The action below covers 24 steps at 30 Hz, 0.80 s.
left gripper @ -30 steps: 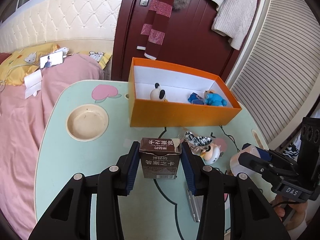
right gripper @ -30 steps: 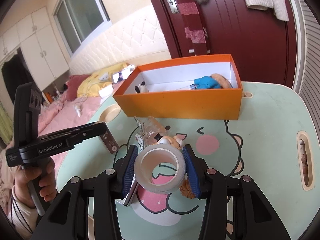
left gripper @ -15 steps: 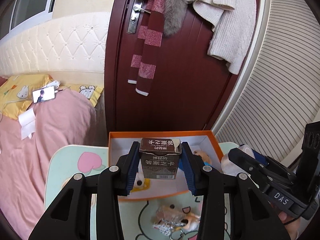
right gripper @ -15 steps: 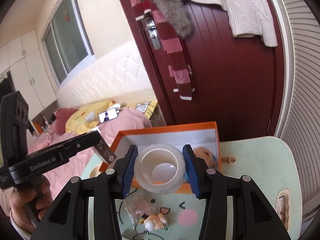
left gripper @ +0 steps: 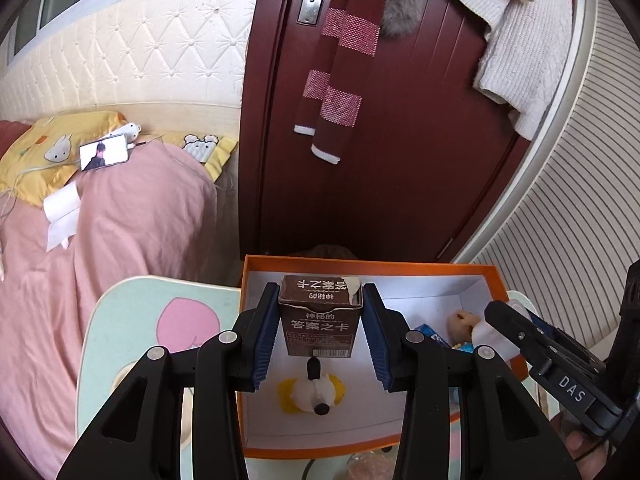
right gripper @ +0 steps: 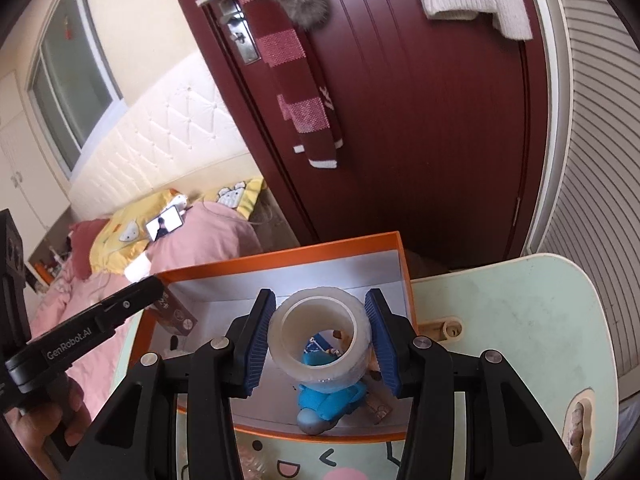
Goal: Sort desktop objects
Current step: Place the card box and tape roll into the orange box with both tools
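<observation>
A brown card box (left gripper: pixel 319 322) is clamped between the blue pads of the left gripper (left gripper: pixel 320 334) and is held above the left half of the orange box (left gripper: pixel 360 262). Directly beneath it, on the white floor of that box, a small white and yellow dog figure (left gripper: pixel 314 394) is seen lying. In the right wrist view, a roll of clear tape (right gripper: pixel 320 336) is pinched at its sides by the right gripper (right gripper: pixel 320 338) and is held over the right half of the orange box, above a blue toy figure (right gripper: pixel 326 406) that is already lying inside near the front wall. A round tan piece beside the blue toy is also seen inside, but what it is cannot be told.

The sorting is judged to be well under way: at least two toys are already stowed, and two more items are poised over the box, neither yet released. Lowering and letting go of both is what appears to be left of this step.

Just in front of the orange box, on the mint-green cartoon tabletop (right gripper: pixel 532 320), something crumpled and clear is glimpsed at the picture's lower edge, so at least one more item is probably left to collect. Beyond the table, a pink bed (left gripper: pixel 120 220) and a dark red door (left gripper: pixel 400 140) are seen.
</observation>
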{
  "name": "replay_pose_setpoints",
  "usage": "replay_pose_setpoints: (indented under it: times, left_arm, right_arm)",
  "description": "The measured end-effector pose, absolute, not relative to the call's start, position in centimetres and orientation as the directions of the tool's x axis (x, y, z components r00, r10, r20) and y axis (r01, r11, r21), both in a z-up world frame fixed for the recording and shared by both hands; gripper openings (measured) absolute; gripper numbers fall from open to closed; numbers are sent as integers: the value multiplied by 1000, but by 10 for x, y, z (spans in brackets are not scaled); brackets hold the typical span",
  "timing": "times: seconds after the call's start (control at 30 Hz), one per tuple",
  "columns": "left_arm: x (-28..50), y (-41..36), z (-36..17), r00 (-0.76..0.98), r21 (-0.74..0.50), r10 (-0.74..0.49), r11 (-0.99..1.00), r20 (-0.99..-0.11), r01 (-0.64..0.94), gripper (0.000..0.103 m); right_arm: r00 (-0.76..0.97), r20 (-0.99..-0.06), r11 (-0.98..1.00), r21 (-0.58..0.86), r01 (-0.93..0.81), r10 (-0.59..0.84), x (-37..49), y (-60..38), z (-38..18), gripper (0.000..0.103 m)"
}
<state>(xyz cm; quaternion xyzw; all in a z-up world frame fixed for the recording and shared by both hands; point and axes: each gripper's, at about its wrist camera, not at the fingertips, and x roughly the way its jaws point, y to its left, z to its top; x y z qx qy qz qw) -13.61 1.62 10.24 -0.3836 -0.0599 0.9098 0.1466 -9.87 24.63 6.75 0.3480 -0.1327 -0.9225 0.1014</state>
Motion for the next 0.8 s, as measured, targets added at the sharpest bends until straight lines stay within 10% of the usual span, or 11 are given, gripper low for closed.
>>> replay_pose_setpoints:
  times: [0.23,0.8]
  left_arm:
    - [-134,15,104,-662,-273,329,-943,-674,-191,61]
    - [3,-27,62,-512,-242,396,-908,-762,-342,62]
  right_arm:
    - [-749,-598,-945,307,115,-285,-95,242,74,59]
    - [-703,-616,-934,204,293,-355,40,230,55,70]
